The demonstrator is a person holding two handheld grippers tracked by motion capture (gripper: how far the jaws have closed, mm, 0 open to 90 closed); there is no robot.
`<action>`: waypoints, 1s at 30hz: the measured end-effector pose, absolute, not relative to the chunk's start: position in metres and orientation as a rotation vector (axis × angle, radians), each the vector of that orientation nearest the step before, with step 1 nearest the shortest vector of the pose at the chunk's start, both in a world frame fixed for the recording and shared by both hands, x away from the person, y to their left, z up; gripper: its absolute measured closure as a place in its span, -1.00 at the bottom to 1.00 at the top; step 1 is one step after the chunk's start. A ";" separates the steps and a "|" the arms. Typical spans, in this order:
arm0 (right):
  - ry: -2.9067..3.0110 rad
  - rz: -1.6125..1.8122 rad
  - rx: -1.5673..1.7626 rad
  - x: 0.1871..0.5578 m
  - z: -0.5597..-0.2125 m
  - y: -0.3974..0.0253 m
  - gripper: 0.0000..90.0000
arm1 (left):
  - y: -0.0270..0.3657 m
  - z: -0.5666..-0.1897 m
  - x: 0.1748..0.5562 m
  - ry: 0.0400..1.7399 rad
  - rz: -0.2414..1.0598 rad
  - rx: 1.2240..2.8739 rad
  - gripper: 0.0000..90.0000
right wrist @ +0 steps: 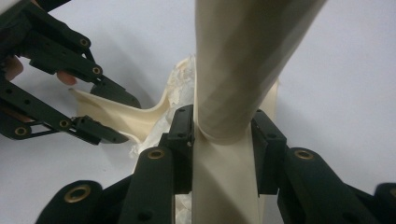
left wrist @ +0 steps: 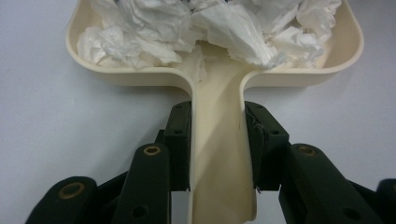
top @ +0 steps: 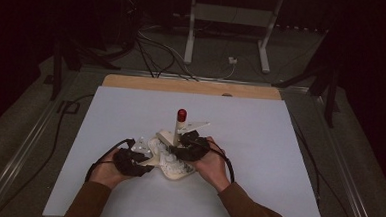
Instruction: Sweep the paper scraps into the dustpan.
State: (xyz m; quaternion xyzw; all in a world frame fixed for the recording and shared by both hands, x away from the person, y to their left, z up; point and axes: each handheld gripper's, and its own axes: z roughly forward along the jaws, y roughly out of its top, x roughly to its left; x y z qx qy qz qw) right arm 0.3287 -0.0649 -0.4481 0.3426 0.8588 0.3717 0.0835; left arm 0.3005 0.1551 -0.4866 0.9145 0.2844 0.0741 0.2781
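Note:
A cream dustpan lies on the white table, heaped with crumpled white paper. My left gripper is shut on the dustpan's flat handle; from above, the left gripper sits at the pan's near-left. A cream brush handle with a red cap rises tilted over the pan. My right gripper is shut on this handle low down, and in the high view the right gripper is just right of the paper. The brush head is hidden.
The white tabletop has bare room on all sides of the pan. A wooden strip runs along its far edge. Cables and a white stand are on the floor beyond.

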 end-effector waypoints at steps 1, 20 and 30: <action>2.567 1.111 1.018 0.328 -0.448 -0.064 0.50 | 0.155 -0.486 0.301 0.763 0.200 2.456 0.47; 2.527 1.035 0.957 0.329 -0.448 -0.063 0.50 | 0.158 -0.499 0.291 0.740 0.265 2.396 0.48; 2.478 1.021 0.961 0.332 -0.443 -0.070 0.50 | 0.161 -0.508 0.281 0.724 0.307 2.328 0.48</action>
